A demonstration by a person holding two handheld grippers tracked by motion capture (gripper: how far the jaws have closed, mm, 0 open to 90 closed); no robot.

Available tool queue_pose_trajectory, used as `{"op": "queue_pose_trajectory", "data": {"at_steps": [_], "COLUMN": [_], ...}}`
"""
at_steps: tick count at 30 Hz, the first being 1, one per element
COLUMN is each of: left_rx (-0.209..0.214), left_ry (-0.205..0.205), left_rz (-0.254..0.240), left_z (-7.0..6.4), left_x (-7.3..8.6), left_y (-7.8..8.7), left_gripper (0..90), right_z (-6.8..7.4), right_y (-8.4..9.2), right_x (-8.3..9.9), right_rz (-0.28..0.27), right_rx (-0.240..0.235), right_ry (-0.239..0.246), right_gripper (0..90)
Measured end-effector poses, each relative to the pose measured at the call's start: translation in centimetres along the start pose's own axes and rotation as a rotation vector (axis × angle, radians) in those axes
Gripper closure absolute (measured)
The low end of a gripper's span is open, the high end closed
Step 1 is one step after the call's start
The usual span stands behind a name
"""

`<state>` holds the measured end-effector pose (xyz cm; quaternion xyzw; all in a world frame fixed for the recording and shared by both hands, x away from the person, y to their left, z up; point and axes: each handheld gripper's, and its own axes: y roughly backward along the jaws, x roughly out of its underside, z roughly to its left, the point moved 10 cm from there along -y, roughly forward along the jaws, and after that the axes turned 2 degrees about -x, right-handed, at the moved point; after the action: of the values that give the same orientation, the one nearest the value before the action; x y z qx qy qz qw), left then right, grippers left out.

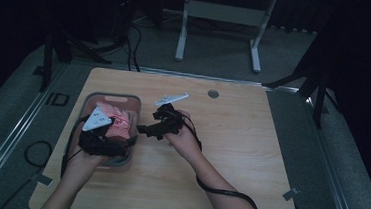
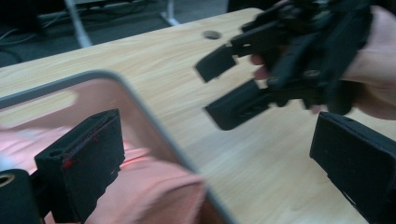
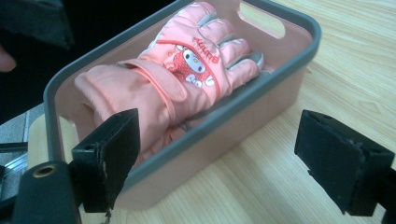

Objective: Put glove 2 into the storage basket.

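The pink glove (image 3: 182, 74) is lying inside the pink bin (image 3: 289, 70), filling it end to end, cuff toward the near wall and fingers toward the slotted handle end. It is looking padded and soft, a quilted fabric with grey finger strips and a cartoon patch on the back; the bin is showing smooth plastic walls under a grey rounded rim. The bin is sitting on the left part of the pale wood-grain worktop (image 1: 249, 154).

The left tongs (image 1: 101, 145) are hovering over the bin's near end with their jaws standing wide and nothing between them. The right tongs (image 1: 144, 129) are hanging just beside the bin's right wall, also spread wide and empty.

By the look of it, the glove is already stowed and both hands are clearing off. Any next move is calling for lifting away without snagging the rim.
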<state>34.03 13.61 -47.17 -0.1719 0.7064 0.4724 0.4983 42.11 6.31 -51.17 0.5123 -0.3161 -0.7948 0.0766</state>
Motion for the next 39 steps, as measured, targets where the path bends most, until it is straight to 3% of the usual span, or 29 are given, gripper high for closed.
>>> {"op": "queue_pose_trajectory", "data": {"at_steps": [7, 10, 18, 31, 34, 37, 39], "left_rx": [0.102, 0.142, 0.232, 0.285, 0.284, 0.322, 0.325], "left_ry": [-0.025, -0.053, -0.087, -0.134, -0.171, -0.156, -0.161], "left_rz": [-0.011, -0.013, 0.005, 0.075, 0.098, 0.095, 0.096], "left_z": [-4.2, -6.1, -9.8, -13.2, -13.6, -14.2, -14.3], "left_x": [-0.4, -0.5, 0.2, 2.9, 3.8, 4.6, 4.8], "left_y": [-0.8, -1.2, -2.7, -6.1, -6.9, -7.6, -7.8], "left_gripper": [3.6, 4.0, 3.9, 3.9, 4.0, 4.0, 3.9], "right_z": [-0.5, -0.8, -1.7, -3.3, -3.8, -4.1, -4.1], "right_y": [1.8, 2.6, 4.3, 5.5, 5.6, 5.8, 5.9], "right_x": [1.6, 2.4, 5.1, 9.5, 10.5, 11.4, 11.8], "right_rz": [-0.005, -0.015, -0.005, 0.017, 0.032, 0.03, 0.03], "right_rx": [0.006, 0.003, 0.014, 0.033, 0.044, 0.04, 0.039], "right_ry": [-0.001, -0.009, -0.015, -0.024, -0.026, -0.03, -0.026], "right_gripper": [14.1, 14.1, 14.1, 14.1, 14.1, 14.1, 14.1]}}
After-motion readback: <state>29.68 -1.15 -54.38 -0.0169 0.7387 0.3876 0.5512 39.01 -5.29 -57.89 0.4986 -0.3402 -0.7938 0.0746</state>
